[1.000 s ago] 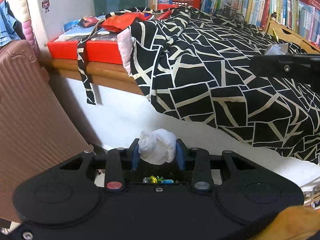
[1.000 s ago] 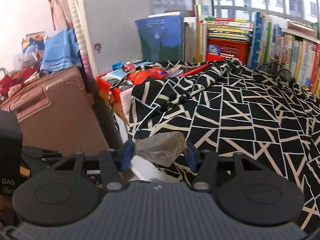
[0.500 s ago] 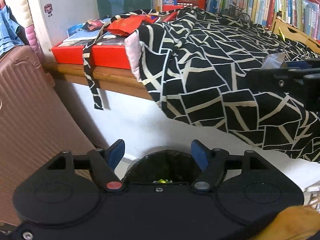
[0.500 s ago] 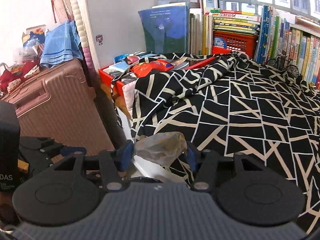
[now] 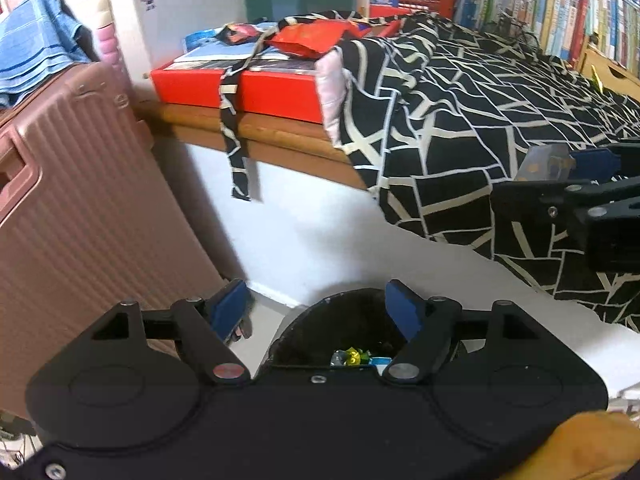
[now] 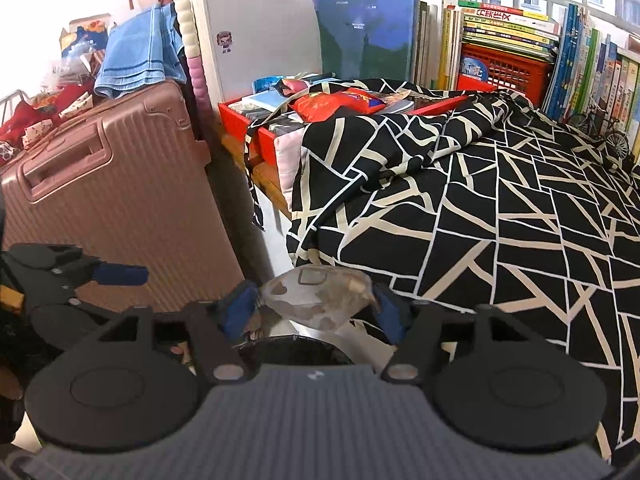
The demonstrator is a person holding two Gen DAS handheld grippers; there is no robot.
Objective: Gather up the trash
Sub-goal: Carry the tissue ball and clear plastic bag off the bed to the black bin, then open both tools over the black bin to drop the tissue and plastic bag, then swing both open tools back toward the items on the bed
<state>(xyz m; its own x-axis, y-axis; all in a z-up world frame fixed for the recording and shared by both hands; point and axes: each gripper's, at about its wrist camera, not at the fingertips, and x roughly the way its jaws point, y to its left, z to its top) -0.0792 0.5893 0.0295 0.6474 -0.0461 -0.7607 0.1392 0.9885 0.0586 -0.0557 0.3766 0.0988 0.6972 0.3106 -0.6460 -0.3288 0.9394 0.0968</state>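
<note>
Trash bin (image 5: 320,328) sits on floor below the spread, empty left gripper (image 5: 316,312). Right gripper (image 6: 316,308) pinches a crumpled wrapper (image 6: 316,300) above the rim; released too early, it may miss.

The left gripper (image 5: 316,308) fills the lower part of its wrist view, its two blue-padded fingers (image 5: 228,308) spread wide apart with nothing between them. The right gripper (image 6: 316,308) sits at lower centre of its own view, blue pads (image 6: 240,310) pressed against both sides of a crumpled clear wrapper (image 6: 318,298).
</note>
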